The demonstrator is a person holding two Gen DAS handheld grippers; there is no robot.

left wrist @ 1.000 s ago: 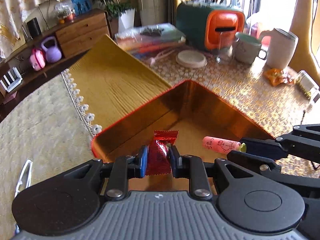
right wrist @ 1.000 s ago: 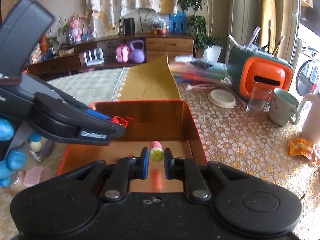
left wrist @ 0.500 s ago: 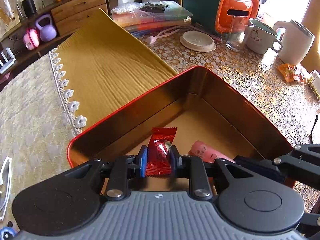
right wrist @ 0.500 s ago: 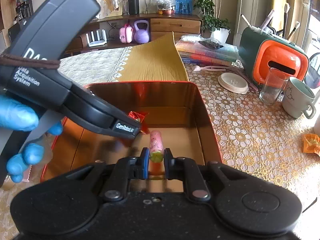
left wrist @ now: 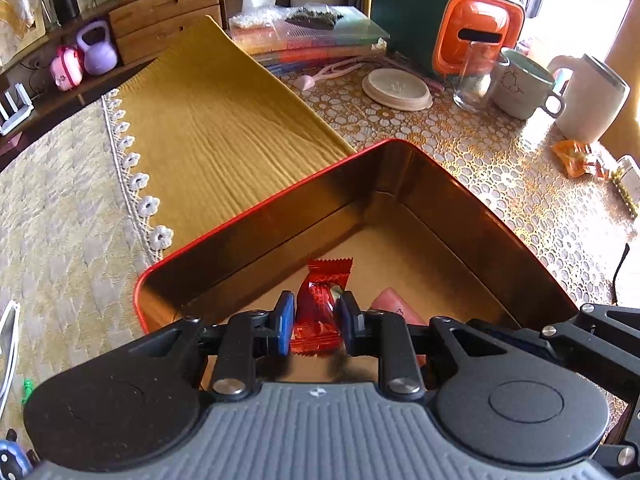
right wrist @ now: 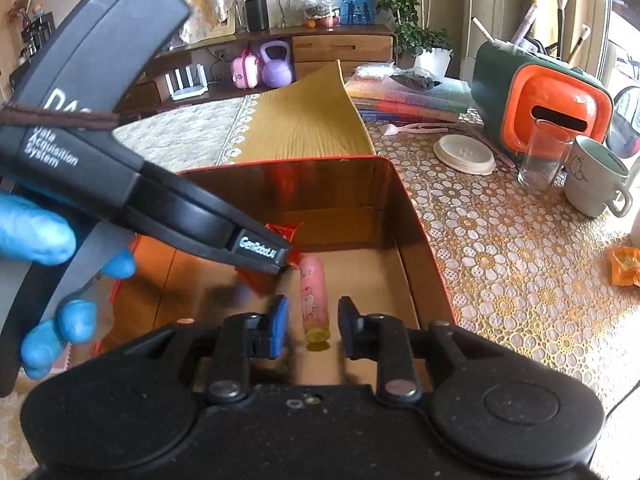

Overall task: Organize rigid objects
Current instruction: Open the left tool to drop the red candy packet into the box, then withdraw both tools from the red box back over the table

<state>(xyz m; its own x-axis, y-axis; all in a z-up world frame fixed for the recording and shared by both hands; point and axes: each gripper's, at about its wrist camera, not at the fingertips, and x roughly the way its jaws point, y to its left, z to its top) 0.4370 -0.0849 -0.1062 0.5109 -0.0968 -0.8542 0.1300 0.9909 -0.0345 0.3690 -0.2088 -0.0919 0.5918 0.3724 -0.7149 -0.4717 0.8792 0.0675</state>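
Observation:
A red tin box (left wrist: 248, 216) with a gold inside stands on the table; it also shows in the right wrist view (right wrist: 424, 248). My left gripper (left wrist: 314, 324) is shut on a red candy wrapper (left wrist: 320, 304) and holds it low inside the box. My right gripper (right wrist: 312, 326) is open inside the box. A pink tube with a yellow-green end (right wrist: 314, 296) lies on the box floor between its fingers, untouched; the tube's pink side shows beside the left gripper (left wrist: 394, 310). The left gripper's body (right wrist: 160, 200) crosses the right wrist view.
A mustard cloth (left wrist: 208, 120) lies behind the box. On the lace tablecloth stand a green-orange case (left wrist: 448, 24), a glass (left wrist: 476, 80), a mug (left wrist: 524, 84), a white kettle (left wrist: 588, 96), a round lid (left wrist: 398, 88) and an orange packet (left wrist: 574, 158).
Both grippers have gone down into the box. My right gripper has opened and let go of the pink tube, which now lies on the box floor. The left still holds the wrapper.

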